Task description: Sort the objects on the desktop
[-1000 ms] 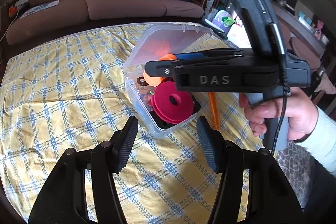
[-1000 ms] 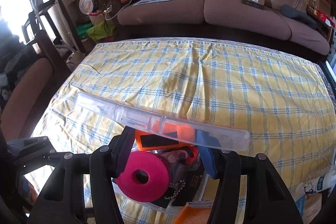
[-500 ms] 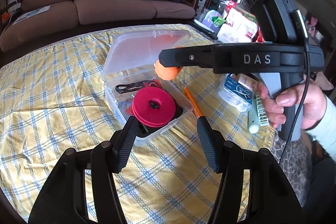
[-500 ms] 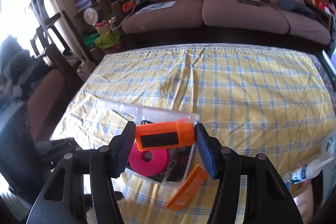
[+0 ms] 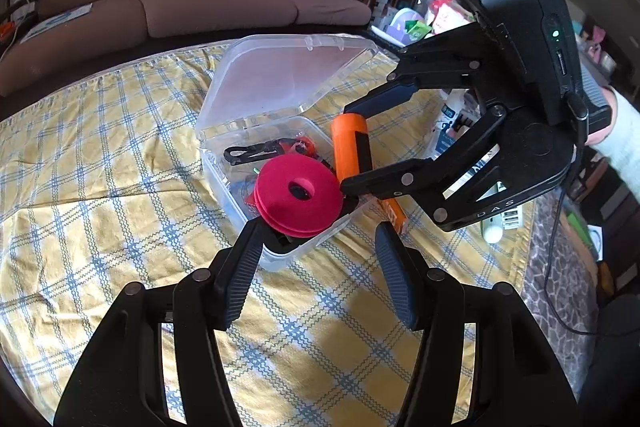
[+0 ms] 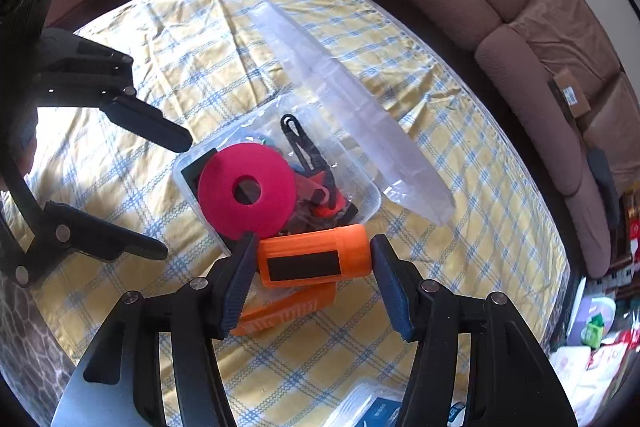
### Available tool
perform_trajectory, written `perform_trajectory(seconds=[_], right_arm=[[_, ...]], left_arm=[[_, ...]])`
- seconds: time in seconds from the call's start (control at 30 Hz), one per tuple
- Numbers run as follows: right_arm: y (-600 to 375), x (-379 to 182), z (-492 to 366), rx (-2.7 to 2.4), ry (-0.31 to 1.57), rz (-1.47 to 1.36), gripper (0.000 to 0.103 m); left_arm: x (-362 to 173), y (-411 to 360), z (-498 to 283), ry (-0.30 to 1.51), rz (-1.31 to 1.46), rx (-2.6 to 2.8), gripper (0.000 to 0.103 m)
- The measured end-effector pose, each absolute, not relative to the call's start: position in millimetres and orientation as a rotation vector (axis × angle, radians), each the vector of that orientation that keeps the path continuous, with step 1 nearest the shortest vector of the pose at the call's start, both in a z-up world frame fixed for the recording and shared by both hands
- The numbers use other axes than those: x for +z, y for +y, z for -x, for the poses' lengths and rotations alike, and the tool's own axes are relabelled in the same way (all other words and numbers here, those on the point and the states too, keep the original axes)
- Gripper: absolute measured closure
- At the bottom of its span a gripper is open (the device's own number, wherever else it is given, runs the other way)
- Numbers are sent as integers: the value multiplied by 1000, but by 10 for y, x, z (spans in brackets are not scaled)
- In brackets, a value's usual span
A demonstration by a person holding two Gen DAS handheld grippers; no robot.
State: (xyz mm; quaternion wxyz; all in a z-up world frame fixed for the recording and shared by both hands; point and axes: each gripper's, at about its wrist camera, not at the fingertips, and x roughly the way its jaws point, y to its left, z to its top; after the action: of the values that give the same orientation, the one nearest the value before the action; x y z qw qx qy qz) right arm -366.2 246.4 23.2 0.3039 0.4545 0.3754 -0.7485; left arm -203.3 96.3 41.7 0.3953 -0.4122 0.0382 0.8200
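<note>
Yellow checked tablecloth (image 5: 100, 163) is filling both views; the right gripper (image 6: 312, 263) is clamping an orange plastic cylinder (image 6: 314, 259) beside the clear lidded box (image 6: 360, 183), while the left gripper (image 5: 320, 267), wide apart, is holding nothing; only the right view shows a flat orange piece (image 6: 288, 309) at lower centre.

I see an orange plastic cylinder with a black label (image 6: 313, 261), lying crosswise over the near rim of the open clear plastic box (image 6: 370, 201) holding a magenta foam ring (image 6: 247, 188).

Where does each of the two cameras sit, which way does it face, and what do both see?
Left wrist: behind the open left gripper, facing the sofa across the clear box; right gripper and sleeve show.
Right wrist: behind the right gripper, clamping the orange cylinder, looking down; left gripper shows.
Shared: box, pink spool, cylinder, checked cloth.
</note>
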Motion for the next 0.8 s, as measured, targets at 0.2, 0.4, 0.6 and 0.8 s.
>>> perform_trajectory(seconds=[0.2, 0.4, 0.6, 0.8], right_arm=[[2389, 248, 3592, -1943, 1138, -1147, 34], [2675, 635, 3517, -2129, 841, -1130, 31], [2767, 641, 3789, -2275, 440, -1207, 86], [2695, 323, 3914, -2303, 350, -1283, 88]], left_arm=[[418, 955, 2022, 92, 1047, 2076, 48], [475, 932, 2020, 70, 1036, 2080, 48], [513, 921, 2032, 52, 1032, 2089, 48], [475, 954, 2029, 57, 1039, 2079, 48]])
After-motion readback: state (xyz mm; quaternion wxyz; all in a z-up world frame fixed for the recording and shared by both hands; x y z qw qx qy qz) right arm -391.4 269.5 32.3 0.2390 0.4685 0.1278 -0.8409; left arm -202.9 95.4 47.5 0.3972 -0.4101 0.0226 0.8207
